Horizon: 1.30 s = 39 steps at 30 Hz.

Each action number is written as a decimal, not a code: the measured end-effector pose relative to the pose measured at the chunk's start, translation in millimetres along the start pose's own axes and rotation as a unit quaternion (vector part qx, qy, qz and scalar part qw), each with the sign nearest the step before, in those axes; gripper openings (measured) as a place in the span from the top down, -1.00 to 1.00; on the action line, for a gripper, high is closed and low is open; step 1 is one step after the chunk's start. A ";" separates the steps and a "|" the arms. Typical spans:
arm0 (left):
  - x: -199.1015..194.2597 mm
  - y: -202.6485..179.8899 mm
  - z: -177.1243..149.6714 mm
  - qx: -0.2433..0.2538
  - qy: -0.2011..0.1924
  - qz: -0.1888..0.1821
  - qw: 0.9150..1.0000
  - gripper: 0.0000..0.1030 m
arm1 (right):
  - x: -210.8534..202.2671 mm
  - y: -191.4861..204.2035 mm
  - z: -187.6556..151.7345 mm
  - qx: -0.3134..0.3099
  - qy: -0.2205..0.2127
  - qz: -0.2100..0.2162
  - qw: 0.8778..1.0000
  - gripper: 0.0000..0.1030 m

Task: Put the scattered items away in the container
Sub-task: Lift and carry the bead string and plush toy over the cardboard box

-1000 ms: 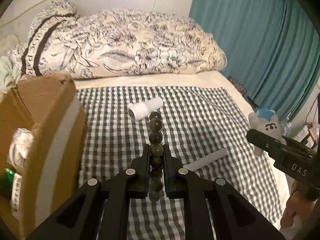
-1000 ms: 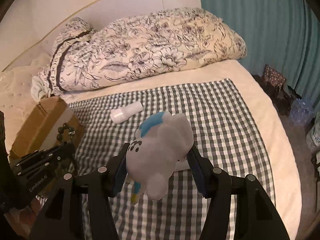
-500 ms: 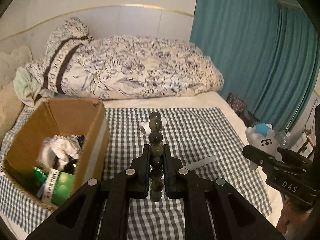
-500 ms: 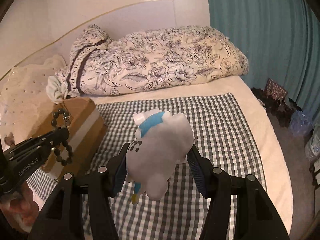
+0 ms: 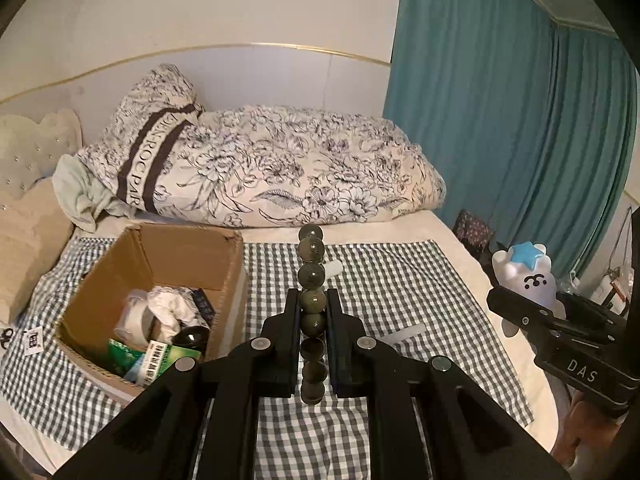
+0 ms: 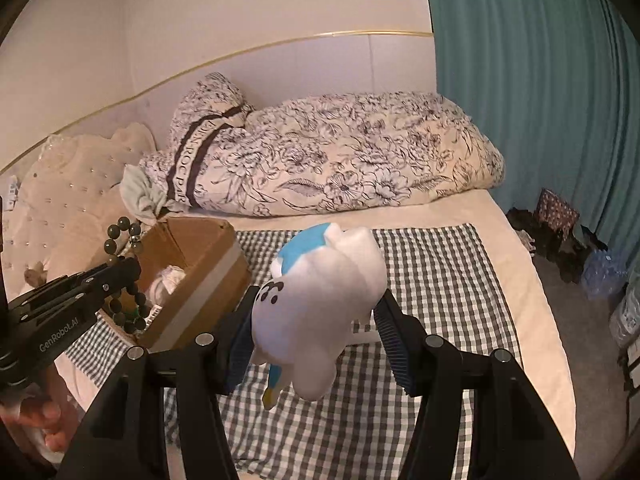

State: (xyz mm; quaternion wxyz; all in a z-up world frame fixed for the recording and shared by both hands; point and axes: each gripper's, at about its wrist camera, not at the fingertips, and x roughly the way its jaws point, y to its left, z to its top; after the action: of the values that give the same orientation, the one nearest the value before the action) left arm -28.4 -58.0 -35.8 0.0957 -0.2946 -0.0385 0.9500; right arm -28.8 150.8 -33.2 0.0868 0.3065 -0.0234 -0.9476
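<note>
Pinching bead bracelet (image 5: 312, 304) between left tongs (image 5: 313, 312), box (image 5: 224, 280) front-left

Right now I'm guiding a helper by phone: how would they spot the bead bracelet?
Find the cardboard box on the checked cloth. Just right of it, the left gripper holds the bead bracelet upright: dark round beads, unlike the white plush toy.

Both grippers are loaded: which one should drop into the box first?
Left, probably. The left gripper with the beads hangs close by the box, at its open top. The right gripper with the plush sits further out over the checked cloth.
</note>
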 end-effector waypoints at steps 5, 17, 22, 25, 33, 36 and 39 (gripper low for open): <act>-17.0 9.3 3.1 0.005 -0.014 0.014 1.000 0.80 | -6.8 10.8 1.5 -0.007 -0.006 0.005 1.000 -0.09; -34.5 36.7 12.8 -0.001 -0.029 0.033 0.999 0.80 | -11.6 39.9 13.3 -0.022 -0.019 0.022 0.999 -0.09; -34.7 55.1 14.0 -0.007 -0.029 0.043 0.999 0.80 | -4.4 54.9 20.3 -0.028 -0.020 0.033 0.999 -0.09; -33.6 67.8 15.3 -0.010 -0.026 0.051 0.998 0.80 | 2.8 65.9 22.3 -0.032 -0.018 0.042 0.998 -0.10; -28.9 95.0 21.1 -0.014 -0.022 0.069 0.997 0.80 | 20.5 94.8 35.8 -0.045 -0.017 0.064 0.997 -0.09; -28.2 104.0 25.6 -0.016 -0.023 0.075 0.997 0.80 | 27.0 103.3 41.4 -0.049 -0.019 0.071 0.996 -0.10; -26.8 113.7 28.5 -0.019 -0.023 0.080 0.996 0.80 | 32.6 112.9 45.0 -0.054 -0.019 0.078 0.995 -0.09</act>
State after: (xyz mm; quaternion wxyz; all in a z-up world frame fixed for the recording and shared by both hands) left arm -41.0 -175.2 -12.3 0.0130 -0.2765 -0.0350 0.9603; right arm -64.2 33.6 -4.5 0.1762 0.2807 0.0029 -0.9435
